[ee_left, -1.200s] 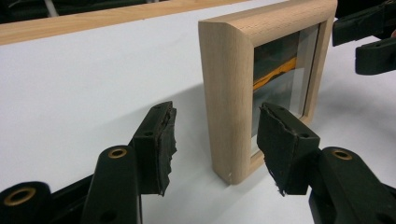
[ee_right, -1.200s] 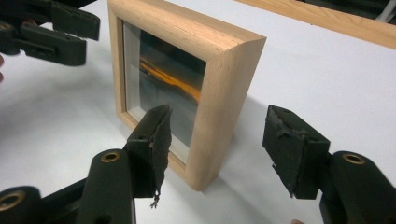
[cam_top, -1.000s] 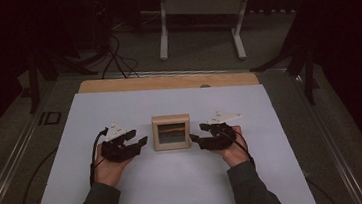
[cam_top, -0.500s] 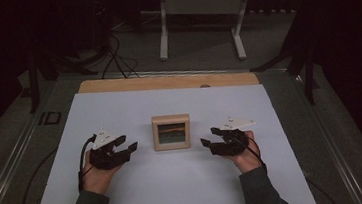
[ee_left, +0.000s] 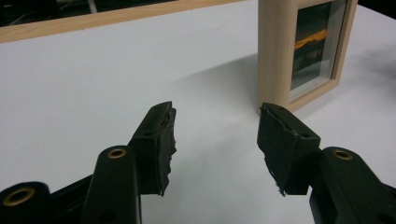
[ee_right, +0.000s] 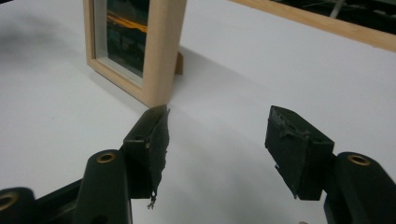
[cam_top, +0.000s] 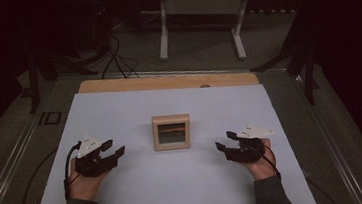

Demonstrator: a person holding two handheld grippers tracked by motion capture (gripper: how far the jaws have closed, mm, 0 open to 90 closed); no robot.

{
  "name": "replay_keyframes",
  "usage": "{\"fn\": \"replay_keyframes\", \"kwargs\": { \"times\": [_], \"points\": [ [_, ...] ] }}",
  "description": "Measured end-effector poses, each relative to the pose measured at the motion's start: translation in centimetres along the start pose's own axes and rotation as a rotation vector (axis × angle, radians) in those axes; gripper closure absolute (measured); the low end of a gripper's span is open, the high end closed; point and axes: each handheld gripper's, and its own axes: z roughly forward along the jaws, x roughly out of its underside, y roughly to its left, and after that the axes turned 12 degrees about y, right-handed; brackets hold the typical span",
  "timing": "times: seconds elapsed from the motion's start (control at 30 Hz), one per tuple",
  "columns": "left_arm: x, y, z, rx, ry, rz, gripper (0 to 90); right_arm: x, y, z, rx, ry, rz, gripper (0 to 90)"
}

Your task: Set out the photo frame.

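**Both grippers wide and empty, either side of the frame**

In the high view, your wooden picture frame [cam_top: 171,132] stands upright at the centre of the white table sheet [cam_top: 143,196], its glass front facing you. Your left gripper [cam_top: 116,152] sits at the lower left of that view, well apart from the frame, with its jaws spread wide and nothing between them. Your right gripper [cam_top: 223,145] sits at the lower right, likewise well apart from the frame, jaws wide and empty.

In the left gripper view, the left gripper [ee_left: 215,140] shows bare white sheet between its pads, and the picture frame [ee_left: 275,51] stands at the upper right, beyond the right-hand jaw tip. In the right gripper view, the right gripper [ee_right: 217,140] also has only sheet between its pads, and the picture frame [ee_right: 163,51] stands at the upper left, beyond the left-hand jaw tip. A wooden edge strip [cam_top: 167,81] runs along the far side of the sheet.
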Motion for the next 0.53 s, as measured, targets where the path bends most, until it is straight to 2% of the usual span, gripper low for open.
{"fn": "replay_keyframes", "kwargs": {
  "times": [0.27, 0.53],
  "points": [
    [1.3, 0.5, -1.4, -0.001, -0.017, -0.029, 46.1, 2.7, -1.1, -2.5, 0.032, -0.056, 0.033, 38.9],
    [2.6, 1.2, -2.2, -0.015, -0.025, -0.050, 46.0, 5.1, -1.9, -3.8, 0.076, -0.068, 0.075, 38.2]
  ]
}}
